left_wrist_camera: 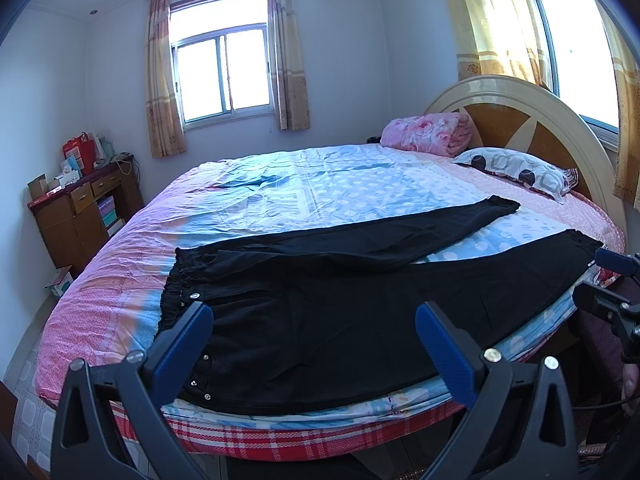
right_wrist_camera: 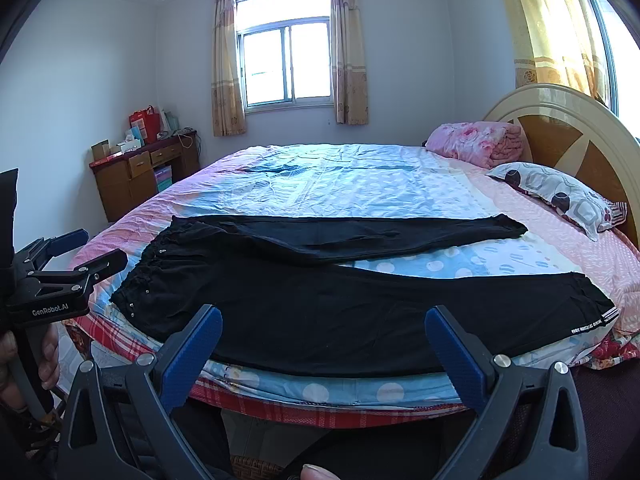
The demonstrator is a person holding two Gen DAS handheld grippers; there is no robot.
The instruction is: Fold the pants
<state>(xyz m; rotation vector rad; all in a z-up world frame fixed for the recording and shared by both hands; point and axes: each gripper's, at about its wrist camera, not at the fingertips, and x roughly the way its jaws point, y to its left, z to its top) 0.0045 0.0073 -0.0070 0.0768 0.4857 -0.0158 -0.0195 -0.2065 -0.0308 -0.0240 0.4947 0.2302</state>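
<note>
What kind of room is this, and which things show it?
Most likely a home bedroom. A large bed with a headboard fills the room, a pillow and a folded quilt lie at its head, and a wooden desk stands against the far wall beside a curtained window.

Black pants (left_wrist_camera: pixel 320 300) lie spread flat on the bed (left_wrist_camera: pixel 120 280) beyond the open, empty left claw (left_wrist_camera: pixel 314 322).
</note>
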